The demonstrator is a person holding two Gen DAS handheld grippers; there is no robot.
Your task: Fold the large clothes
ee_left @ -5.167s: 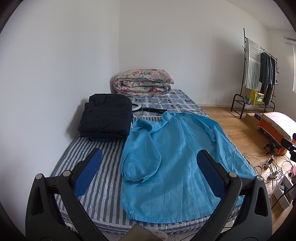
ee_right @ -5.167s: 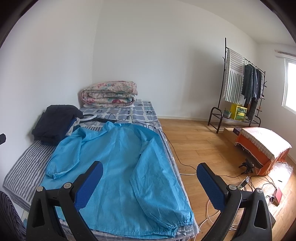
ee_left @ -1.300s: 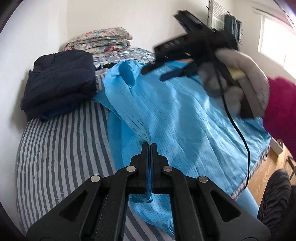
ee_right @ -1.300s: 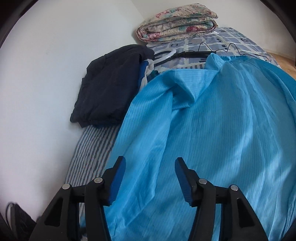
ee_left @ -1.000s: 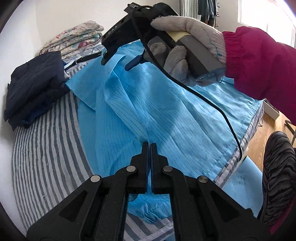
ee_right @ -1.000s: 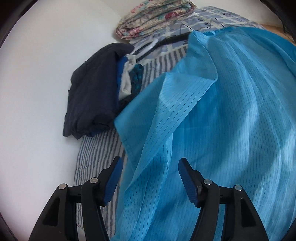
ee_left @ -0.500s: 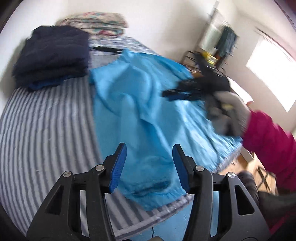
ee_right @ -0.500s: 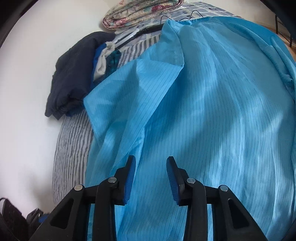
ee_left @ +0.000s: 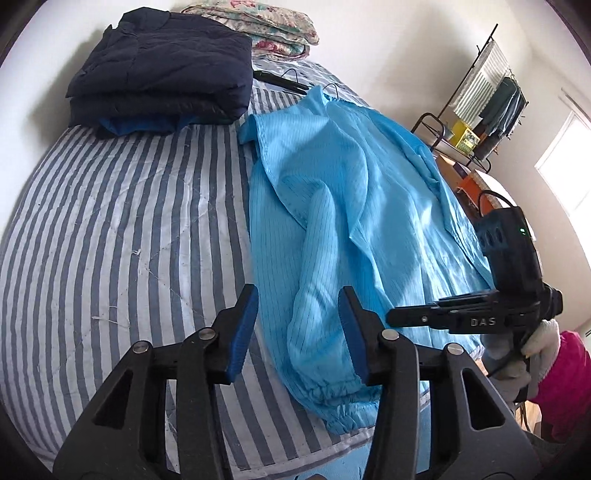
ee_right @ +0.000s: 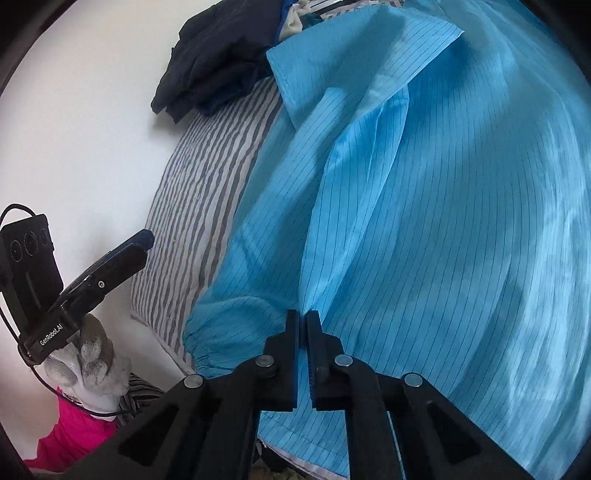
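The blue garment (ee_left: pixel 354 206) lay spread on the right side of the striped bed (ee_left: pixel 122 206), one sleeve folded over its body with the gathered cuff near the bed's front edge. The right claw (ee_right: pixel 303 321) was clenched on a raised fold of the garment beside that sleeve. The left claw (ee_left: pixel 297 328) hung released above the cuff end of the sleeve, gripping nothing. A folded dark jacket (ee_left: pixel 162 62) sat at the bed's far left, well apart from the garment, with a floral quilt (ee_left: pixel 266 22) behind it.
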